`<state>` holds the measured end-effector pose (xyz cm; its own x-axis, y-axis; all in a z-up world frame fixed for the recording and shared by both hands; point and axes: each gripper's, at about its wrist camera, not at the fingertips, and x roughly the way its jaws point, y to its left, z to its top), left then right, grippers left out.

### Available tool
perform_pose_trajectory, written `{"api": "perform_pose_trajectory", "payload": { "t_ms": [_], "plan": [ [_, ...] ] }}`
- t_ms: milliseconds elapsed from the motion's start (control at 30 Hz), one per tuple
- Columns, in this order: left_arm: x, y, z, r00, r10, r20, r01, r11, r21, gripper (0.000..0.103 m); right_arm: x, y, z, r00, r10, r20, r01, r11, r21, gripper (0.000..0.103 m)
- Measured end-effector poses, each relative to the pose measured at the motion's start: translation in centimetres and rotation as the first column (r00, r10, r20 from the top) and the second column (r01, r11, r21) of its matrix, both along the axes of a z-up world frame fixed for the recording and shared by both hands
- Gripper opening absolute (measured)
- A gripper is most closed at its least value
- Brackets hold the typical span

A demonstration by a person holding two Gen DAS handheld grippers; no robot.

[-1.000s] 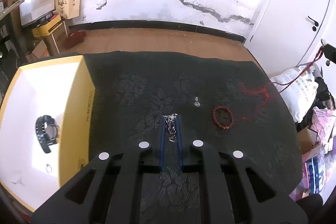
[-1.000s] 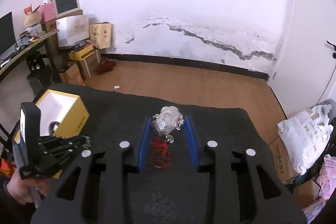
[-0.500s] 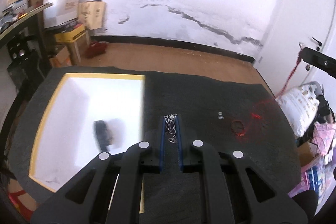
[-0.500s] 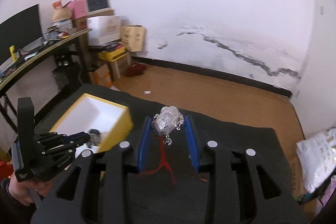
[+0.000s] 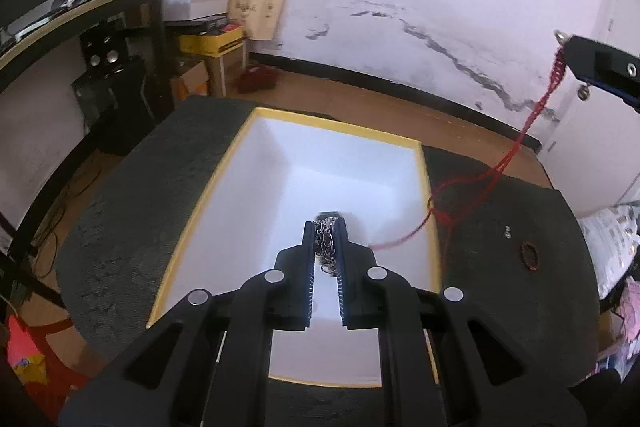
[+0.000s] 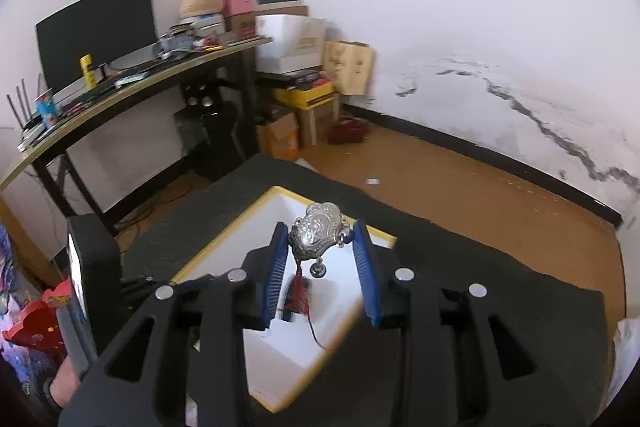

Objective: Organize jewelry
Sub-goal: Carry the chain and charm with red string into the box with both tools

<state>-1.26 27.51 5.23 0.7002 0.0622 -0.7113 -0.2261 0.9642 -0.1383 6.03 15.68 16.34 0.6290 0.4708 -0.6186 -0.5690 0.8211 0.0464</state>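
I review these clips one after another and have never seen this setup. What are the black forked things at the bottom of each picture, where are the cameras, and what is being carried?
No robot here: a person holds a two-fingered tool in each hand, and each tool carries a wide-angle camera looking along its fingers. In the left view, the left hand-held gripper is shut on a silver chain above a white box with a yellow rim. In the right view, the right hand-held gripper clamps a silver pendant whose red cord trails down. The box stands on a dark cloth, where a dark red bead bracelet also lies.
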Motion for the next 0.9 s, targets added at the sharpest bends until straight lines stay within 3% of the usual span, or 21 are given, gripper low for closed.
{"api": "perform_pose_trajectory", "payload": {
  "t_ms": [200,333,533,667,733,900],
  "plan": [
    [-0.3,2.5,-1.0,0.999,0.030,-0.015,-0.030,1.000,-0.005,0.010,1.6,4.7,-3.1,0.997,0.038,-0.075,-0.039,0.999,-0.016,0.033],
    [-0.3,3.5,-1.6,0.999,0.046,-0.025,-0.046,0.999,0.012,0.010,3.7,7.1,-8.2,0.985,0.026,-0.169,-0.038,0.997,-0.069,0.033],
    [-0.4,4.8,-2.4,0.997,0.061,-0.039,-0.060,0.998,0.018,0.010,8.2,10.8,-16.7,0.950,-0.047,-0.310,-0.018,0.978,-0.206,0.033],
    [-0.3,4.9,-2.8,0.997,0.055,-0.050,-0.054,0.998,0.026,0.010,10.5,12.2,-20.8,0.919,-0.105,-0.381,-0.006,0.961,-0.277,0.033],
    [-0.2,5.0,-3.1,0.997,0.054,-0.058,-0.052,0.998,0.023,0.010,11.4,12.6,-22.3,0.898,-0.125,-0.422,-0.009,0.953,-0.301,0.033],
    [0.3,4.6,-3.3,0.997,0.042,-0.063,-0.041,0.999,0.024,0.010,12.4,13.3,-22.9,0.896,-0.146,-0.419,-0.002,0.943,-0.332,0.034]
  ]
}}
